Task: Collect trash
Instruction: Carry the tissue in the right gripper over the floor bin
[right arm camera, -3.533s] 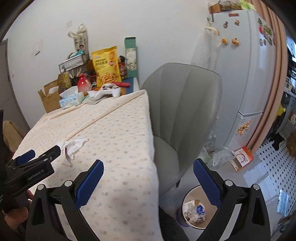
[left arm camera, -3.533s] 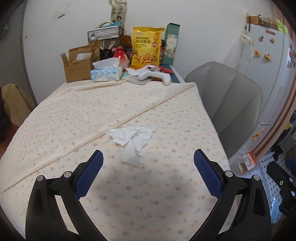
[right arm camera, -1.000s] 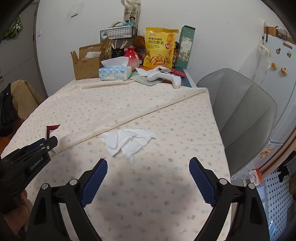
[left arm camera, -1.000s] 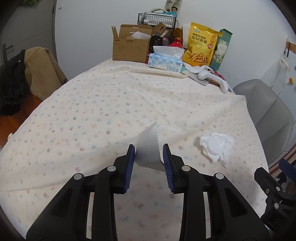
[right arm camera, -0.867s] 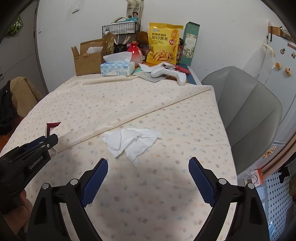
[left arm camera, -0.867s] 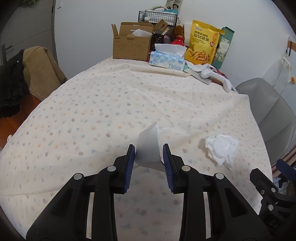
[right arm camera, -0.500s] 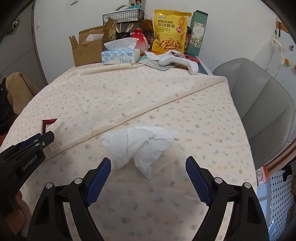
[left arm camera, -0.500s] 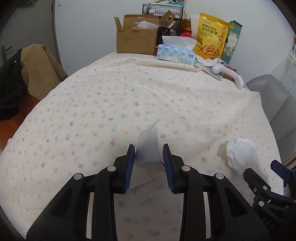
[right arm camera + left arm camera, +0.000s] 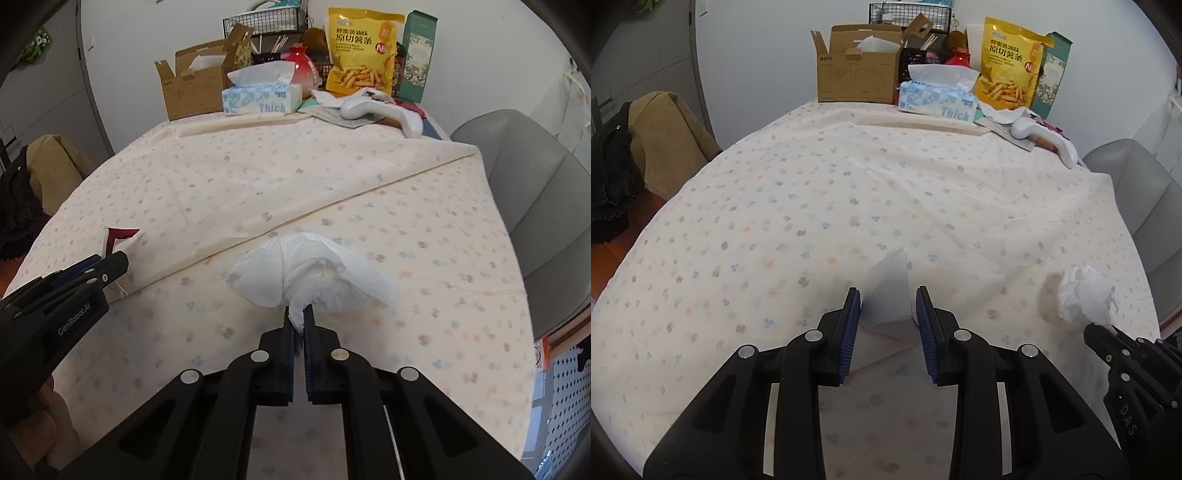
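With its jaws just closed to a narrow gap, the right gripper (image 9: 298,314) pinches the near tail of a crumpled white tissue (image 9: 314,273), which rests on the worktop (image 9: 258,184) directly ahead of the fingertips. To the left of it, the left gripper (image 9: 888,304) clamps a small white wrapper (image 9: 890,291) between its blue pads (image 9: 852,325); the right wrist view shows a red edge on that wrapper (image 9: 120,236), which stands tilted just above the flower-print cloth. Both grippers point steeply down at the near half of the worktop, apart from each other. Along the far edge, against the wall, stand an open cardboard box (image 9: 192,88), a blue tissue pack (image 9: 260,98), a red vase (image 9: 301,70), a yellow snack bag (image 9: 360,51) and a white controller (image 9: 384,114). Beside the worktop on the right stands a grey chair (image 9: 535,192).
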The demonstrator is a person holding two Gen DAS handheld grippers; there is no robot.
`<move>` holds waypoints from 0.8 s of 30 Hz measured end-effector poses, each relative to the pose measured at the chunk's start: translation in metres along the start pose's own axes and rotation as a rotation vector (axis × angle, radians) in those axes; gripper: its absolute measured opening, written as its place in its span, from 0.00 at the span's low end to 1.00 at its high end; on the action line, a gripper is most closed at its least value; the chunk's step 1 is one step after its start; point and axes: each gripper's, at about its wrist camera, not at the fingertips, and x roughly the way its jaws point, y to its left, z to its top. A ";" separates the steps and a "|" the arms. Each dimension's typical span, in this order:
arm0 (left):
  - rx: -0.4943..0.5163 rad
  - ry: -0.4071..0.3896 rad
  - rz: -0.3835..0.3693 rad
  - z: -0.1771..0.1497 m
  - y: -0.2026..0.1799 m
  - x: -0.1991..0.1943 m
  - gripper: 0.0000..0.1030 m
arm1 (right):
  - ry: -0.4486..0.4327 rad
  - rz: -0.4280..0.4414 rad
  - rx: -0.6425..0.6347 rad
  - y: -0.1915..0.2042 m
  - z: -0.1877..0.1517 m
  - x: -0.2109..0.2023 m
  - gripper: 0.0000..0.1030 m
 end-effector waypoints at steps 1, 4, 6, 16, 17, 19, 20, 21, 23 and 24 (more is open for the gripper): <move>0.001 -0.003 -0.003 0.000 -0.001 -0.003 0.30 | -0.005 -0.003 0.002 -0.003 0.000 -0.005 0.05; 0.007 -0.019 -0.015 -0.003 -0.008 -0.015 0.30 | -0.022 -0.015 0.005 -0.010 -0.004 -0.020 0.05; 0.013 -0.032 -0.023 -0.005 -0.014 -0.024 0.30 | -0.037 -0.026 0.008 -0.014 -0.009 -0.033 0.05; 0.046 -0.098 -0.047 -0.020 -0.046 -0.070 0.30 | -0.118 -0.087 0.043 -0.048 -0.031 -0.096 0.05; 0.050 -0.101 -0.052 -0.022 -0.050 -0.074 0.30 | -0.122 -0.093 0.048 -0.052 -0.034 -0.100 0.05; 0.062 -0.111 -0.063 -0.026 -0.060 -0.082 0.30 | -0.130 -0.113 0.059 -0.061 -0.040 -0.111 0.05; 0.067 -0.115 -0.068 -0.028 -0.065 -0.086 0.30 | -0.133 -0.121 0.065 -0.065 -0.042 -0.115 0.05; 0.073 -0.120 -0.075 -0.030 -0.071 -0.091 0.30 | -0.137 -0.128 0.073 -0.071 -0.045 -0.120 0.05; 0.081 -0.130 -0.085 -0.033 -0.080 -0.097 0.30 | -0.145 -0.140 0.086 -0.081 -0.050 -0.129 0.05; 0.087 -0.134 -0.092 -0.035 -0.086 -0.102 0.30 | -0.150 -0.147 0.095 -0.088 -0.054 -0.135 0.05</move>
